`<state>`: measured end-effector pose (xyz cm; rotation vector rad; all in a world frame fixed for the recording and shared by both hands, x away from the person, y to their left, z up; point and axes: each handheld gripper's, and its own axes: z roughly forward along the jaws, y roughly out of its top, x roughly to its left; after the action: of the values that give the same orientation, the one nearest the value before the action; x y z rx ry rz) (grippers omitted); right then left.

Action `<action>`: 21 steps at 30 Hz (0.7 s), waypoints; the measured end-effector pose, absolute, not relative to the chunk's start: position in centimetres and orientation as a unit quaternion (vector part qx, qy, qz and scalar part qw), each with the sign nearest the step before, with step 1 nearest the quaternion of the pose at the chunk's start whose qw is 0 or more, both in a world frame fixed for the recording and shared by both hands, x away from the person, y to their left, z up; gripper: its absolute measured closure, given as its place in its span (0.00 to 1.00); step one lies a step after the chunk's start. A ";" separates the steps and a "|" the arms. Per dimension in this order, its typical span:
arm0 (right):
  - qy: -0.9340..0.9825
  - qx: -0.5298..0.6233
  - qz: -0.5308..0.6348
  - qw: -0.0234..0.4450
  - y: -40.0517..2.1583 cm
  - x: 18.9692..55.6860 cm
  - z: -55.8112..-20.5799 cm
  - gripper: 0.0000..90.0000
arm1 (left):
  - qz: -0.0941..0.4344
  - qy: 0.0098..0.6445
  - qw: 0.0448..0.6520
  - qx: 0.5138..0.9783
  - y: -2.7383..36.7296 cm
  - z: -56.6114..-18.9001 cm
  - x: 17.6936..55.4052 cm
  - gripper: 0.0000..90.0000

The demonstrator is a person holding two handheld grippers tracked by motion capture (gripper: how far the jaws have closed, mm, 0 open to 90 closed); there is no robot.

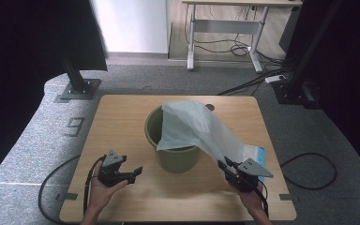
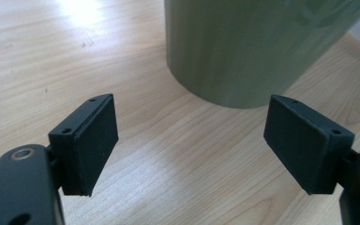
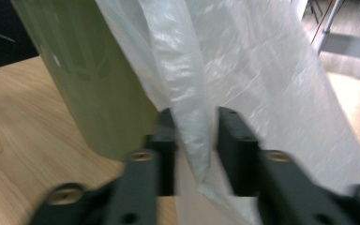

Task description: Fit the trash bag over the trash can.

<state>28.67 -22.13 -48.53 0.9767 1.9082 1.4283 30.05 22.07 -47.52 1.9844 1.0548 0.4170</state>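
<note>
Green bin (image 1: 171, 140) sits mid-tabletop (image 1: 122, 112), white plastic bag (image 1: 201, 129) draped over its rim. Right gripper (image 1: 228, 169) pinches the bag near the right edge; left gripper (image 1: 133, 173) gapes wide, front-left.

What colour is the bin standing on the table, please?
The bin is olive green, which shows best in the high view.

Grey carpet (image 1: 28, 140), white desk (image 1: 225, 28) behind.

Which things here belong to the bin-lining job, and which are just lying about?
In the job:
green bin
white plastic bag, draped over the rim
right gripper, shut on the bag
left gripper, open near the bin

Lying about:
blue-edged packet
desk behind
floor cables
</note>
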 end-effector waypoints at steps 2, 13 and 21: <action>0.707 0.362 0.535 0.288 -22.3 28.7 -47.8 0.96 | 0.174 0.410 0.421 0.790 21.7 -46.5 29.7 0.21; 0.696 0.325 0.542 0.339 -23.0 28.7 -42.6 0.98 | 0.199 0.378 0.444 0.788 19.9 -42.5 29.2 0.23; 0.704 0.311 0.538 0.345 -22.5 29.3 -40.5 0.98 | 0.211 0.345 0.448 0.797 17.9 -39.9 29.4 0.23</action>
<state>29.33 -22.49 -40.53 0.8065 1.8272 1.3984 29.38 17.91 -39.89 1.9736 0.8549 0.5217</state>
